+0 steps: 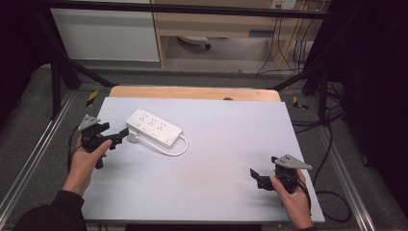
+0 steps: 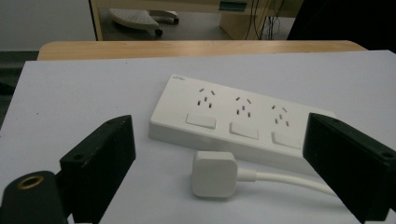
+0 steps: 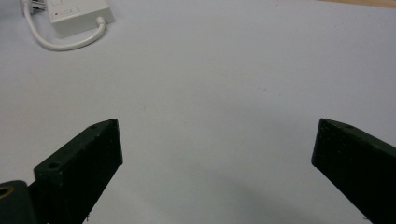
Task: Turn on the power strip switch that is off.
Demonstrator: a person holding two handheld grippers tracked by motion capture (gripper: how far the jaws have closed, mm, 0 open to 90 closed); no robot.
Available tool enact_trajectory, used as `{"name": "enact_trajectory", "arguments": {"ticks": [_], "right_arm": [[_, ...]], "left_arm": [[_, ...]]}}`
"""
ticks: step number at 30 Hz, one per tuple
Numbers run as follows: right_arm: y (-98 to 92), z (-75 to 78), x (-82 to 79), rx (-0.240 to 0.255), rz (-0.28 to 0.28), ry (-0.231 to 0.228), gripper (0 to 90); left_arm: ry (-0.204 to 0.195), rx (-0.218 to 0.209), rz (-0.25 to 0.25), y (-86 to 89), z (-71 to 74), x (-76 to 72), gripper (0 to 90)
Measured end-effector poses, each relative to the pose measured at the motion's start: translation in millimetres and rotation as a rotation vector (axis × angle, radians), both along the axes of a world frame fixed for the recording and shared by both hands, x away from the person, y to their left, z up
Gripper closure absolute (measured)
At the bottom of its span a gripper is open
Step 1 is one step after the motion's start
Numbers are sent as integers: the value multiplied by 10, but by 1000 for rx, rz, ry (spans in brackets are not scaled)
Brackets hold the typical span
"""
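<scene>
Open room at my right, clutter at my left.

Ahead of my right gripper (image 3: 217,172) I see bare white table sheet (image 1: 231,163). My left gripper (image 2: 219,175), jaws wide, faces a white square plug (image 2: 214,173) just beside a white three-outlet power strip (image 2: 238,119), its white cord (image 1: 175,149) looping behind.

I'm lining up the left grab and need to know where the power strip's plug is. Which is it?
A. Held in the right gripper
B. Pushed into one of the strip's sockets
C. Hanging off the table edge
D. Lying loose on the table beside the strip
D: the plug lies flat on the table beside the power strip, between the open jaws of the left gripper.
</scene>
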State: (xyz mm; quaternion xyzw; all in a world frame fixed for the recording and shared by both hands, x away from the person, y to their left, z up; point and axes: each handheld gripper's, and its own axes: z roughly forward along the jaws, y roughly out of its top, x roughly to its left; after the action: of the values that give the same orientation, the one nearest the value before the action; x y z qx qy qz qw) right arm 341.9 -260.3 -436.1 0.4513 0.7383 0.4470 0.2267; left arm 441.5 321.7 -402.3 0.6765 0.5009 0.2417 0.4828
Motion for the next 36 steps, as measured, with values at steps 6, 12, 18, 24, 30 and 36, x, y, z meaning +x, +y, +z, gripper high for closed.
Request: {"name": "enact_trajectory", "arguments": {"ticks": [6,12,18,24,30,36], "right_arm": [[-2,3,-3,0,-1,-2,23],[-2,4,-5,-1,-1,-2,23],[-1,5,-7,1,-1,-1,23],[-1,5,-6,4,-1,0,23],[3,6,-6,6,1,3,23],[3,7,-6,7,3,2,23]], "left_arm": [[-1,15,-9,-54,53,31,107],[-6,22,-17,-101,88,53,128],[-8,34,-30,-159,131,90,177],[-20,47,-29,-187,162,125,263],[-36,62,-24,-207,188,141,357],[-30,74,-35,-242,207,182,380]]}}
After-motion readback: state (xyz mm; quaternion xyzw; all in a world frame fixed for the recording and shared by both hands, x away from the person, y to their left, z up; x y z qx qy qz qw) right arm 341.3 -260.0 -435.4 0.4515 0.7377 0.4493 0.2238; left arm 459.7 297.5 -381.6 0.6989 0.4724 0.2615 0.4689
